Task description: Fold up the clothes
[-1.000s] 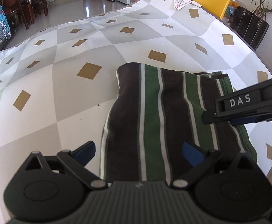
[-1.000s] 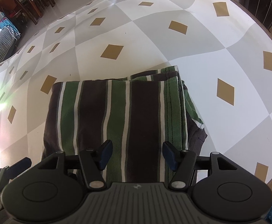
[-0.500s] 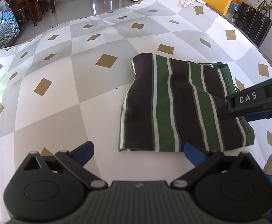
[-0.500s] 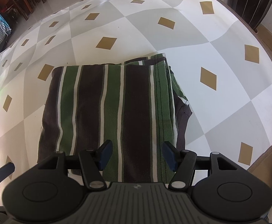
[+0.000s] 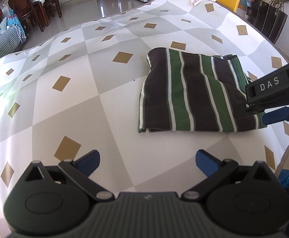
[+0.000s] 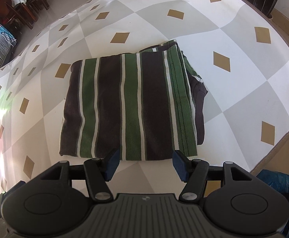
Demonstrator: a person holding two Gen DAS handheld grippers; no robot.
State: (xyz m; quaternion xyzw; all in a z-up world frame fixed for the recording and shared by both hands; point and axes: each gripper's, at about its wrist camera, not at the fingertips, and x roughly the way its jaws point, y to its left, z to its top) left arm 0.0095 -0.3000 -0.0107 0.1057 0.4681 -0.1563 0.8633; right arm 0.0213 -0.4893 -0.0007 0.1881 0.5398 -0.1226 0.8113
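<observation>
Two hand-held grippers, left [image 5: 147, 161] and right [image 6: 144, 163], gape wide, holding nothing. The shirt [image 6: 128, 107] lies on the bench [image 5: 81, 91] as a compact folded rectangle; folding looks done.

Folded cloth [image 6: 128, 105] on table [image 6: 233, 39] (near front edge), chairs [image 5: 33, 10] behind.

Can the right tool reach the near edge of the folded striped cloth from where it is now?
Probably yes. The right tool is open, holds nothing, and sits just before the near edge of the striped cloth. Only bare tablecloth shows between them, and the left tool is off to the side.
</observation>
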